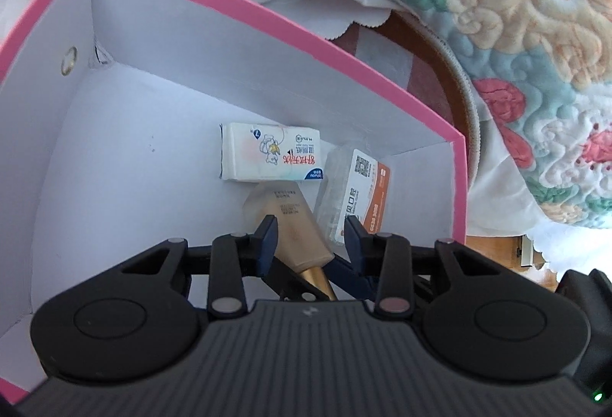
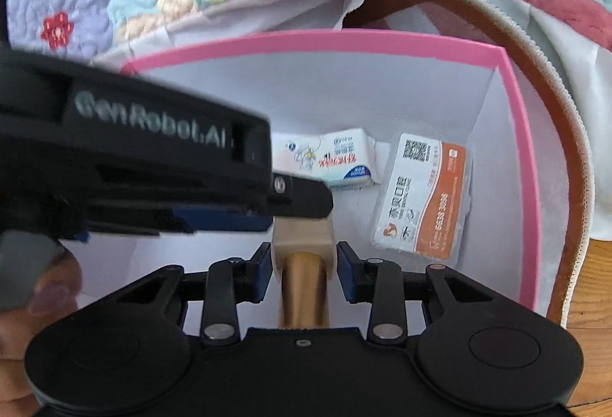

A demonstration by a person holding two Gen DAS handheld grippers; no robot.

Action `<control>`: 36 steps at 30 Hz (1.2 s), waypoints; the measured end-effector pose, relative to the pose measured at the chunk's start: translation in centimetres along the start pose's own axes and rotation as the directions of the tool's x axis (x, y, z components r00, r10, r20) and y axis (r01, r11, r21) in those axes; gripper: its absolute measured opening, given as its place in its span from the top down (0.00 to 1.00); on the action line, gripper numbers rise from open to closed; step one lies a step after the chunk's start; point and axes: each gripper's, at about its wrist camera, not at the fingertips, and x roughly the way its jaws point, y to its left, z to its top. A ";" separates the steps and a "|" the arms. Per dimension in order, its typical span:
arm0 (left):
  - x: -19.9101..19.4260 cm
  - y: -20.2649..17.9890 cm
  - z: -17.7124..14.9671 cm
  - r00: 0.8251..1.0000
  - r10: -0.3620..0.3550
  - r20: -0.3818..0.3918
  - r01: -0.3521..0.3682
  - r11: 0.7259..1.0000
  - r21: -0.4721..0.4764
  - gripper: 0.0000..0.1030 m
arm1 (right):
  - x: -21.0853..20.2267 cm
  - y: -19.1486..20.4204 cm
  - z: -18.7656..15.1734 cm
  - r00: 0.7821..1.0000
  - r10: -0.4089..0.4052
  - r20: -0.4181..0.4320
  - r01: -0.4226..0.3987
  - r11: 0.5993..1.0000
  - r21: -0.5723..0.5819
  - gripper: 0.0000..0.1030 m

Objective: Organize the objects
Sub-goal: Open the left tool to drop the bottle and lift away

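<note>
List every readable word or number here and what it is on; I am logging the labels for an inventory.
"GenRobot.AI": side of the left gripper.
"6338 3698", roughly: orange-and-white labelled clear plastic case; its QR code and Chinese characters are too small.
Tissue pack: red Chinese characters, not legible.
Cosmetic tube: print too blurred.

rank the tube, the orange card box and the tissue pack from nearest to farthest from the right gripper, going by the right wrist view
1. Cosmetic tube: between the right gripper fingers, gold cap toward the camera.
2. Orange and white card box: ahead and to the right, flat on the pink box floor.
3. Tissue pack: farthest, straight ahead by the back wall, partly hidden by the left gripper.
</note>
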 end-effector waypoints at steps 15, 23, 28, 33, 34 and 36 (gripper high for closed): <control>-4.9 -0.6 -1.8 0.992 0.110 0.063 -0.116 0.988 0.103 0.64 | -3.8 1.4 -0.8 0.996 -0.064 0.057 0.066 0.997 -0.034 0.56; -10.8 -2.6 -4.5 0.987 0.138 0.077 -0.150 0.972 0.178 0.62 | -11.0 3.4 -2.9 0.990 0.079 0.117 -0.069 0.994 -0.089 0.56; -15.8 -4.3 -6.3 0.984 0.146 0.103 -0.166 0.961 0.221 0.60 | -15.7 5.0 -4.1 0.979 0.128 0.159 -0.099 0.980 -0.174 0.52; -20.0 -5.9 -8.9 0.979 0.160 0.124 -0.188 0.945 0.268 0.56 | -19.8 5.9 -6.3 0.972 0.159 0.173 -0.119 0.968 -0.220 0.42; -20.6 -6.2 -9.5 0.979 0.163 0.125 -0.193 0.940 0.282 0.55 | -20.6 5.9 -6.8 0.972 0.162 0.170 -0.121 0.966 -0.228 0.40; -21.8 -6.5 -10.5 0.979 0.164 0.125 -0.195 0.934 0.299 0.54 | -21.9 6.1 -7.9 0.973 0.163 0.165 -0.118 0.960 -0.254 0.38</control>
